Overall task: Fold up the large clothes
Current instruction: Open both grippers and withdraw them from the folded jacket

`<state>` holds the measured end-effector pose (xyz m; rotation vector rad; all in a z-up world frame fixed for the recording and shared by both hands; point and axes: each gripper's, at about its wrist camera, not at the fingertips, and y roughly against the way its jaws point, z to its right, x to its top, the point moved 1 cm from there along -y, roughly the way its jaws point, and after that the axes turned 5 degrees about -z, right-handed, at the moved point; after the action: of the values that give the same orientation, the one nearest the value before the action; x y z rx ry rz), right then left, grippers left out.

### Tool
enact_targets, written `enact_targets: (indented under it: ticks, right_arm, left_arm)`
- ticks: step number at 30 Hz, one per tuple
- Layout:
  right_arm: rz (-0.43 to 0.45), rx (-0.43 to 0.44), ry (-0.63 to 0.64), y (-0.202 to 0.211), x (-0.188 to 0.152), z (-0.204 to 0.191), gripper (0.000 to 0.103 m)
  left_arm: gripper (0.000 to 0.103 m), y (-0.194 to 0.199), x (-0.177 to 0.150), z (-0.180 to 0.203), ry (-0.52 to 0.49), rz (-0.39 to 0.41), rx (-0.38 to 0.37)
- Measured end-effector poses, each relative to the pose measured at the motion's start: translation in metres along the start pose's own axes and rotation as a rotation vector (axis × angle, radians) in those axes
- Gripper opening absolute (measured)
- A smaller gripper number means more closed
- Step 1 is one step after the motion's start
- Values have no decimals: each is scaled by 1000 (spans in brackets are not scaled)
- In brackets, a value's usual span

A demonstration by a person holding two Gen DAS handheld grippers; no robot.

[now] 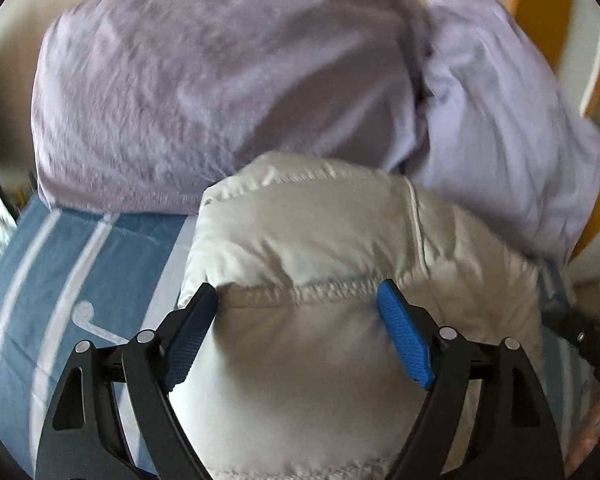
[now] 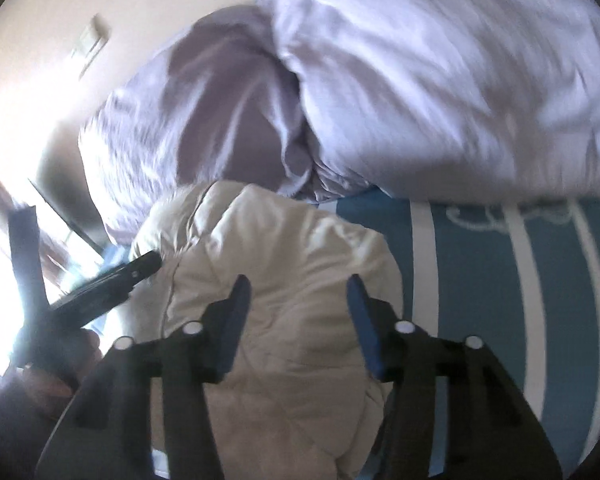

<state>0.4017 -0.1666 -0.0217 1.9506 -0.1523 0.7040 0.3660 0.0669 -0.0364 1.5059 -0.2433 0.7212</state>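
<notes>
A puffy cream quilted jacket (image 1: 308, 240) lies bundled on a blue bed sheet with white stripes (image 1: 76, 264). My left gripper (image 1: 298, 296) is open, its blue pads on either side of a stitched seam of the jacket. In the right wrist view the same jacket (image 2: 268, 272) lies under my right gripper (image 2: 298, 296), which is open with its jaws spread above the fabric. The left gripper's black finger (image 2: 112, 280) shows at the jacket's left side. Both views are blurred.
A lilac pillow (image 1: 204, 88) and a paler lilac duvet (image 1: 500, 132) lie behind the jacket at the bed's head, also in the right wrist view (image 2: 440, 80). The striped sheet (image 2: 500, 280) extends right. A cream wall and bright window are at the left.
</notes>
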Motion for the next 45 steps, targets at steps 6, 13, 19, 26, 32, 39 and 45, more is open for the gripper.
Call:
enact_targets:
  ticks: [6,13,19,26,32,39,45]
  right_arm:
    - [-3,-96,61,-21,-20,-11,45]
    - [-18,-112,37,-41,-38,-9,45]
    - [-17,-127,26,-51,-49,-9,45]
    - [-26,-143,11,-61,-49,-7,50]
    - [-33,-204,5,-42,-43,-7,82]
    - [31,-255,73,14,-63,-26,101]
    - [2,-237,84,54,-94,-46,101]
  left_arm:
    - [83,-3,-8,2,-50,4,-8]
    - [83,-5,-16,10,-80,25,-6]
    - [85,-8,-19,12,-94,38,10]
    - [88,-4,-21,12,-77,76,16]
    - [88,27,-37,6,-55,99,-5]
    - [90,70,-68,0,-64,107,-18]
    - [90,102,-100,-8,-61,96,-50]
